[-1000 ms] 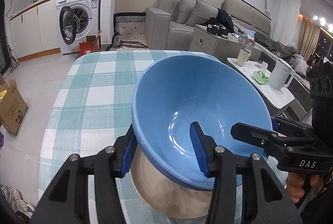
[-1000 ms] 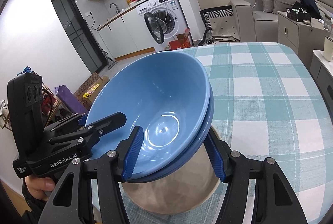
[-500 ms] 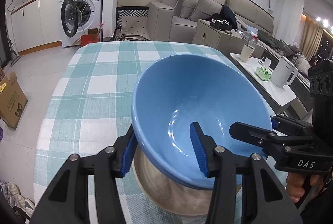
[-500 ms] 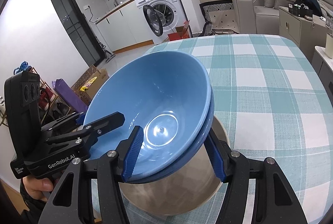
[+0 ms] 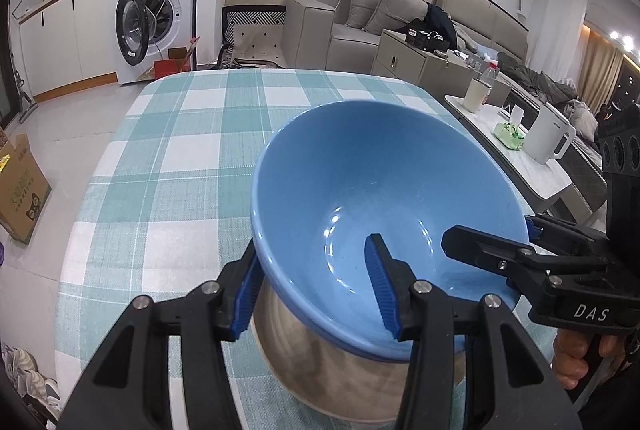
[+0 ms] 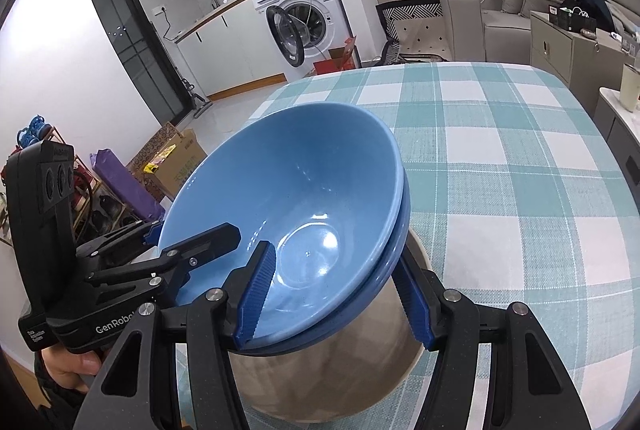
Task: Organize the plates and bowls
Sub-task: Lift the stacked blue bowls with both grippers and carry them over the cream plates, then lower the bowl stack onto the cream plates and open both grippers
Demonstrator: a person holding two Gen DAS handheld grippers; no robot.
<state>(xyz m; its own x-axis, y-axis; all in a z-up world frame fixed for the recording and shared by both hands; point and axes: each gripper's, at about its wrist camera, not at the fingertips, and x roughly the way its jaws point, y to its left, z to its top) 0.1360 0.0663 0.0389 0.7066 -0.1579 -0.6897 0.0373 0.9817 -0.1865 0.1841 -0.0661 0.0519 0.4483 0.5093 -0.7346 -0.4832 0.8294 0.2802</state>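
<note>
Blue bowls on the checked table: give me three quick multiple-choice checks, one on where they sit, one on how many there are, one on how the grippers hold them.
1. Where does the blue bowl stack sit?
A. on a beige plate
B. in the washing machine
C. on the floor

2. How many blue bowls are nested together?
A. one
B. two
C. four

3. How does each gripper meet the stack?
A. both hang open, clear of it
B. one finger inside and one outside the rim, on opposite sides
C. both clamp the tablecloth

Answers:
1 A: the beige plate shows under the bowls on the checked tablecloth.
2 B: the right wrist view shows two rims, one just below the other.
3 B: the left gripper and the right gripper each straddle the rim.
</note>
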